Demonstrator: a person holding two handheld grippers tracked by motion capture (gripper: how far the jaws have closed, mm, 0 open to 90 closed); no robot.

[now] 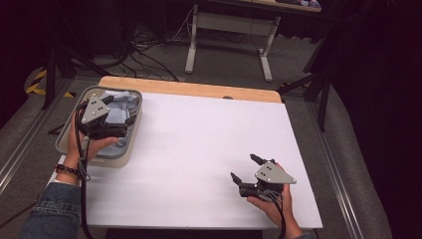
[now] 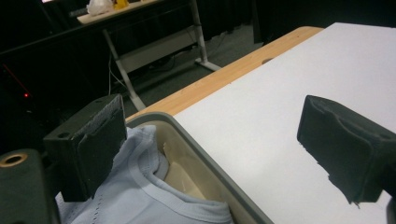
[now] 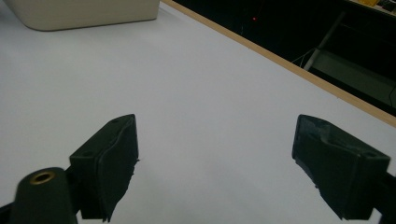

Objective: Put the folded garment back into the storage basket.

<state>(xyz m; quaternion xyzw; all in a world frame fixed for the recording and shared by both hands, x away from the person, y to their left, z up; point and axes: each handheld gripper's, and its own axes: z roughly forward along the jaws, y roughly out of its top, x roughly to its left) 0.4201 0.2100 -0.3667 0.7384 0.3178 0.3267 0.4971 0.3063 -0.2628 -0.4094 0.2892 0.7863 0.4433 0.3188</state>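
Observation:
A grey plastic bin (image 1: 63, 134) stands at the table's left edge with a light blue garment (image 1: 118, 107) bunched inside it. My left gripper (image 1: 122, 119) hovers over the bin and is open. In the left gripper view one jaw is above the garment (image 2: 135, 196) and the other above the white table, with the bin's rim (image 2: 205, 144) between them; the left gripper (image 2: 217, 149) holds nothing. My right gripper (image 1: 244, 167) rests low at the table's front right, open and empty. The right gripper view shows the right gripper (image 3: 215, 163) with bare white tabletop between its jaws.
The white table top (image 1: 199, 144) has a wooden strip (image 1: 199, 88) along its far edge. The bin's pale wall (image 3: 84, 11) shows far off in the right gripper view. Beyond the table stand a desk frame (image 1: 229, 25) and floor cables (image 1: 144, 55).

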